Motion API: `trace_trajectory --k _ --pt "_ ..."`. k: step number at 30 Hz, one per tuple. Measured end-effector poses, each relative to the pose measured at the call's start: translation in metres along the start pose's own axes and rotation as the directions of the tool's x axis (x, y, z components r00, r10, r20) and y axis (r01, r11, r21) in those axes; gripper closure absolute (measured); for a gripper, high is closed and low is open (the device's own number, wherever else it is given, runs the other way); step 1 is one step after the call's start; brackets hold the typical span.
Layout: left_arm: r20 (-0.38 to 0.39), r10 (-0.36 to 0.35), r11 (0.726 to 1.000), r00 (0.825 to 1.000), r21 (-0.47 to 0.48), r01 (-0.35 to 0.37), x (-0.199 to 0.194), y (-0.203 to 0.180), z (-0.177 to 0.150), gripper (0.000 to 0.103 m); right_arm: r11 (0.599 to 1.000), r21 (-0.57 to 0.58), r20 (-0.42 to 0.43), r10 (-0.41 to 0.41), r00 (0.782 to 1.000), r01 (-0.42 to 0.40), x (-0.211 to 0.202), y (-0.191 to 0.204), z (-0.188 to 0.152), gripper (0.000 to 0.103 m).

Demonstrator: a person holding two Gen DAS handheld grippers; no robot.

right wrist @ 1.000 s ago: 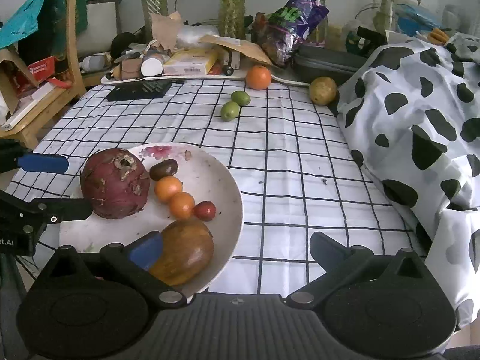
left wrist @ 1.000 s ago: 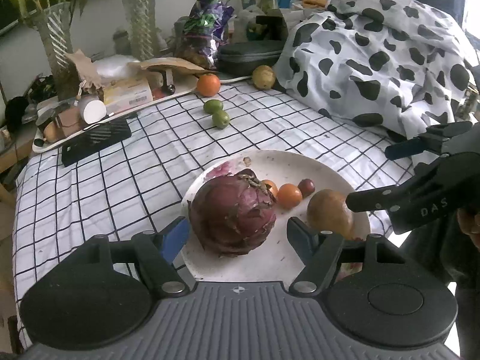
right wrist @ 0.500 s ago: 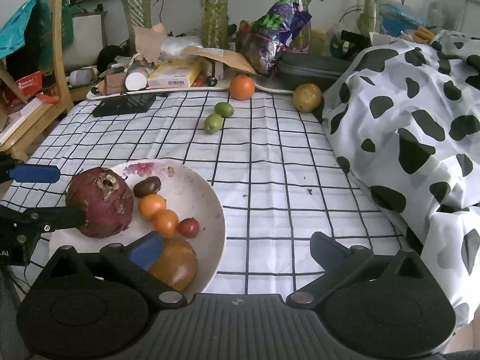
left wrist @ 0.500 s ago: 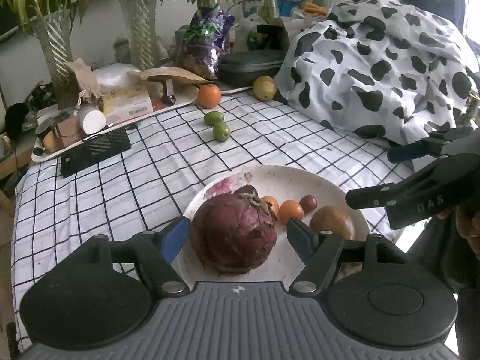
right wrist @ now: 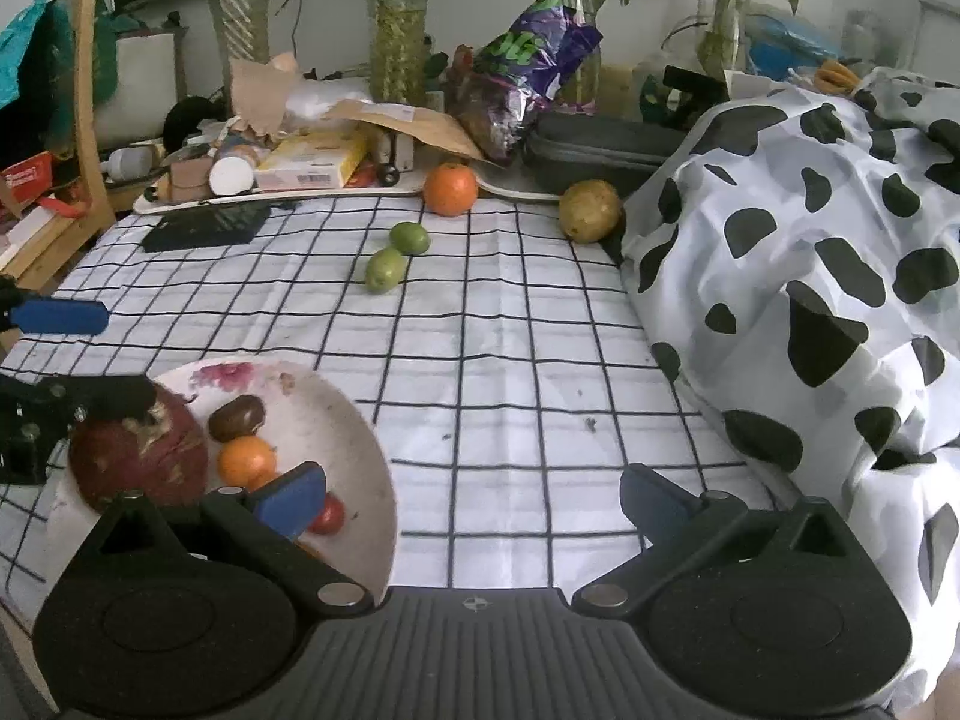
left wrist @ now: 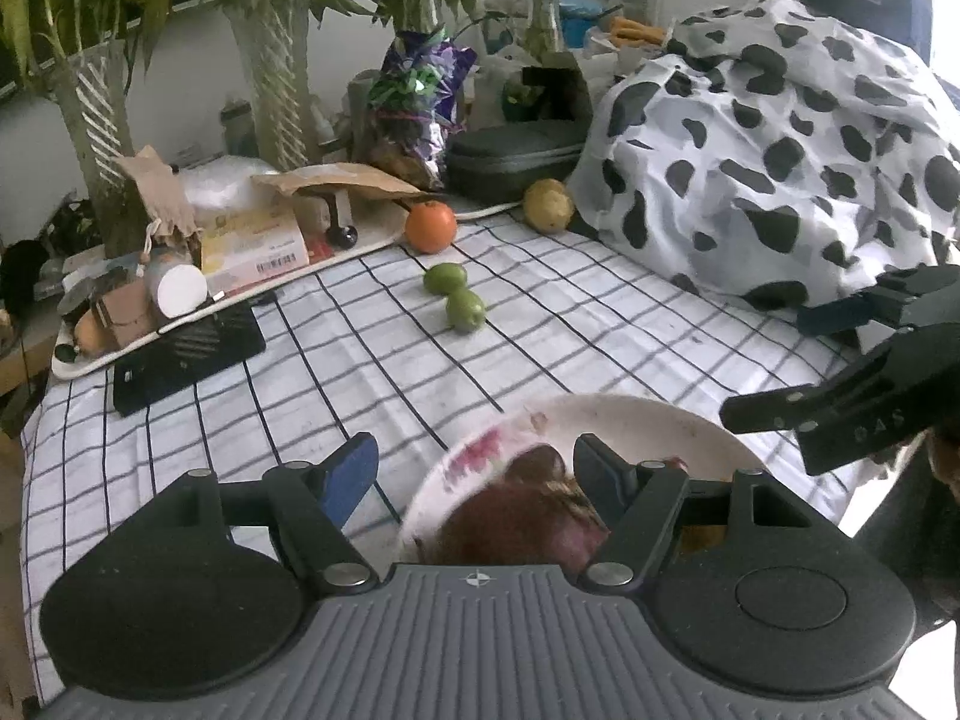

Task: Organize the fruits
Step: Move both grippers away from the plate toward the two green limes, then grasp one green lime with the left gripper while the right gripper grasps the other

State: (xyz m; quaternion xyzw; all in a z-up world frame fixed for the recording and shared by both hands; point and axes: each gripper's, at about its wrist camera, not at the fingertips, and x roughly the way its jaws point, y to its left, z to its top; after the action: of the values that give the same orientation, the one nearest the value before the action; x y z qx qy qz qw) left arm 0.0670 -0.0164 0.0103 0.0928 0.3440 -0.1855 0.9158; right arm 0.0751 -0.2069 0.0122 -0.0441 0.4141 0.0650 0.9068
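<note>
Soft, dim daylight; glare beyond the spotted cloth [left wrist: 780, 138]; fisheye bending at edges; slight blur near the plate [left wrist: 600, 420].

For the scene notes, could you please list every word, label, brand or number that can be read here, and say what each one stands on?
"DAS": on the black body of the right tongs, faint in the left wrist view.
Yellow cardboard box: barcode and print, too small to read.
Purple foil snack bag: green lettering, too crumpled and blurred to read.
Red box at the far left: white print, illegible.
Brown paper envelope: white label, unreadable.
</note>
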Motion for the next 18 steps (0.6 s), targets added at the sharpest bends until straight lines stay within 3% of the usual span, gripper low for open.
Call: trace_trajectory --k 18 --pt "-0.011 -0.054 0.998 0.998 0.017 0.054 0.069 0.032 0.038 0.033 1.0 0.001 -0.022 0.01 1.0 -0.01 0.057 -0.017 0.046 0.0"
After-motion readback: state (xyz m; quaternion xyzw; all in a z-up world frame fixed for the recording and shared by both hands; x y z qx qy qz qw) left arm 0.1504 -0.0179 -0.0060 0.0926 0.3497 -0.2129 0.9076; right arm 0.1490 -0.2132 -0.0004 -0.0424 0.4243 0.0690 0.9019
